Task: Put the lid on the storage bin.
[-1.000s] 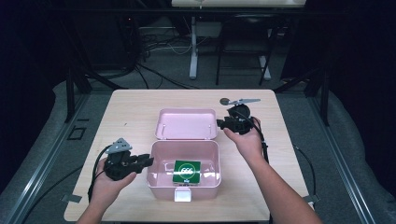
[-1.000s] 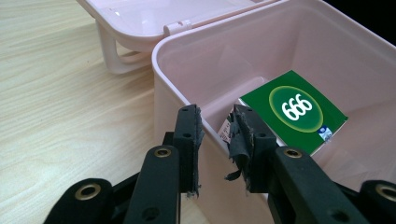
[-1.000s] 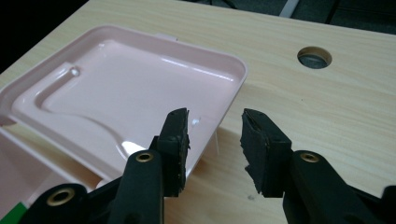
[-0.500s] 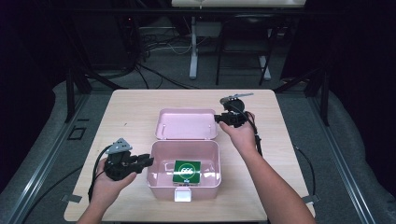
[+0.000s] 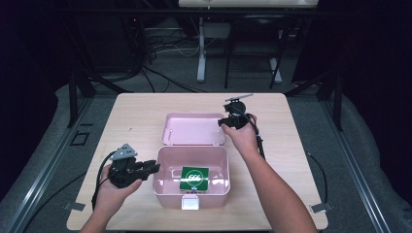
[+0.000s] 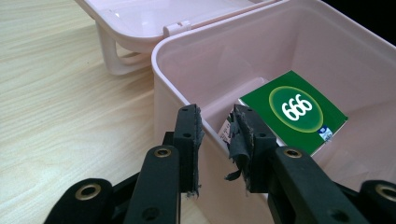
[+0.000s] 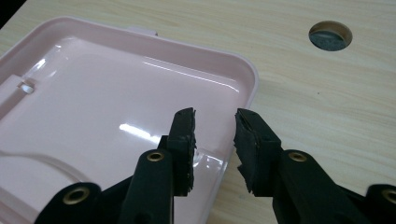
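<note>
A pink storage box (image 5: 167,187) with a green "666" packet (image 5: 194,177) sits near the table's (image 5: 136,111) front edge; its lid (image 5: 194,128) lies open behind. Left claw (image 6: 215,128) straddles the box's wall, released; right claw (image 7: 215,126) hovers released over the lid's edge.

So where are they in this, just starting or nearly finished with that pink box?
Looks midway. Done: the pink box stands open, its lid laid flat behind, a green packet inside. In hand: the right gripper hovers open over the lid's edge; the left gripper straddles the box wall. Left: probably closing it, though that's a guess.
</note>
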Motion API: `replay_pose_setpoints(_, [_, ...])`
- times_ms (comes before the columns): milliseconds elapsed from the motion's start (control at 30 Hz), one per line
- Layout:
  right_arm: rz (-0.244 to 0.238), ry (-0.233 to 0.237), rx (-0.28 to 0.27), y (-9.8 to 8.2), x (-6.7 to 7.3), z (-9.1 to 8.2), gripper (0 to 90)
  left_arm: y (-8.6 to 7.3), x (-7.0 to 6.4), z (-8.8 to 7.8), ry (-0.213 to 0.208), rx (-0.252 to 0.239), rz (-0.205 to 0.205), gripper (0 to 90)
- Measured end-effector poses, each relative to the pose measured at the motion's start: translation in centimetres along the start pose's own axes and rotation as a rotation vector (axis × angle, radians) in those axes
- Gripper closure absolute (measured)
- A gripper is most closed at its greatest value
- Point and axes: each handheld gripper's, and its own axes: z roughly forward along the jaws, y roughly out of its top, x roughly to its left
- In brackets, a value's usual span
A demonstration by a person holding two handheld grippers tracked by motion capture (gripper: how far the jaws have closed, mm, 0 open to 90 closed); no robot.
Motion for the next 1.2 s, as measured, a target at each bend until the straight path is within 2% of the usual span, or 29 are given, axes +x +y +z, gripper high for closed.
replay_pose_setpoints(200, [0.002, -0.048, 0.014, 0.5, 0.1, 0.5, 68.2, 0.0, 0.0, 0.0, -0.001, -0.001, -0.001, 71.9])
replay_pose_setpoints(467, [0.026, -0.056, 0.041, 0.6, -0.7, 1.5, 69.8, -0.1, 0.0, 0.0, -0.002, -0.004, -0.004, 72.0])
replay_pose_setpoints(633, [0.059, -0.042, 0.045, 0.7, -1.0, 1.8, 71.5, -0.1, 0.0, 0.0, -0.003, -0.003, -0.002, 72.0])
replay_pose_setpoints(1200, [0.1, -0.021, 0.073, 0.7, -1.4, 2.7, 73.3, -0.1, 0.1, 0.0, -0.01, -0.003, -0.011, 72.1])
